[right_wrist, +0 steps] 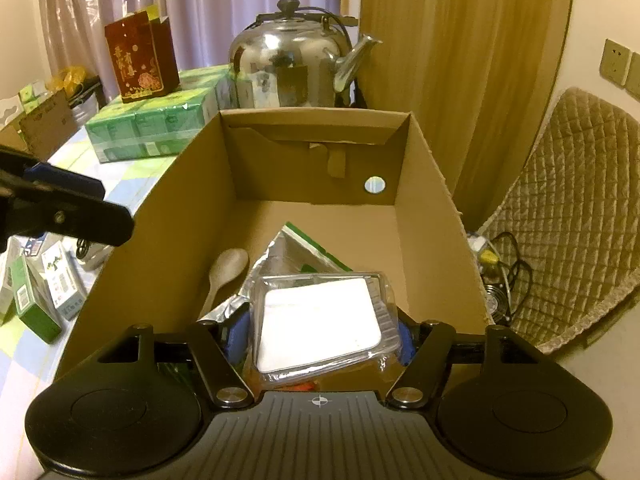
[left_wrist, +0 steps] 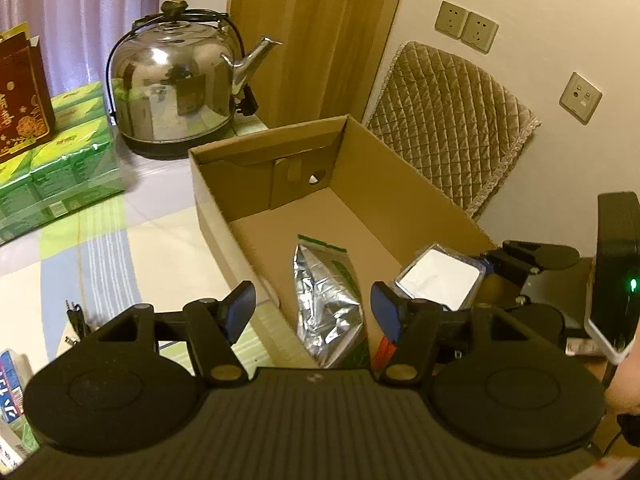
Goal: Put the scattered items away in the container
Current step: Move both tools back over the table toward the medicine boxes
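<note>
An open cardboard box [right_wrist: 168, 216] [left_wrist: 216, 204] stands on the table. On its floor lie a silver foil pouch [left_wrist: 328, 304] [right_wrist: 292, 252] and a beige spoon [right_wrist: 228, 272]. My right gripper [right_wrist: 320, 338] is shut on a clear plastic case [right_wrist: 320, 324] with a white insert and holds it tilted over the near end of the box. In the left wrist view that case [left_wrist: 438, 280] shows at the right, above the box's near right corner. My left gripper [left_wrist: 314, 312] hangs open above the box's near left side, with nothing between its fingers. Small green and white boxes [right_wrist: 40, 300] lie scattered on the table left of the cardboard box.
A steel kettle [left_wrist: 172, 84] stands behind the cardboard box. Left of it are wrapped green tissue packs [right_wrist: 152, 128] with a dark red carton [right_wrist: 140, 60] on top. A quilted chair cushion [right_wrist: 580, 216] and tangled cables [right_wrist: 500, 272] lie to the right. Wall sockets [left_wrist: 466, 26] show behind.
</note>
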### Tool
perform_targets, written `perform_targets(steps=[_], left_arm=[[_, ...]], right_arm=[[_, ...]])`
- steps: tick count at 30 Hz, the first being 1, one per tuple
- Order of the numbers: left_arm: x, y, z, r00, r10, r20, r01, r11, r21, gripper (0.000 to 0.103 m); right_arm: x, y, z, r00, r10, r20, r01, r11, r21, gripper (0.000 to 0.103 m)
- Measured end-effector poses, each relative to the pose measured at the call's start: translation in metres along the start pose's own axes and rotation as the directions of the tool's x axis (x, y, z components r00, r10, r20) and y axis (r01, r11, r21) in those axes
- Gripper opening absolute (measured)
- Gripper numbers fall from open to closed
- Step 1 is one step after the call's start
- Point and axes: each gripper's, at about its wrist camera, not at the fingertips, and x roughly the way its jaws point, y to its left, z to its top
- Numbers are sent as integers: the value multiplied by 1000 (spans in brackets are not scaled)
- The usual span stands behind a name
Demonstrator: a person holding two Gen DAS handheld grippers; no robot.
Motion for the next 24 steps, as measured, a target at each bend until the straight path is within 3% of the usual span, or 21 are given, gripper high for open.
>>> perform_targets(steps=[17, 24], left_arm=[[-42, 23, -31, 998, 61, 33, -59, 995, -77, 67], [-72, 28, -58, 992, 119, 36, -116, 989, -88, 77]], right_arm=[[-34, 2, 7, 998, -4, 59, 1, 999, 40, 75], [-64, 21, 9, 996, 2, 94, -6, 999, 39, 86]])
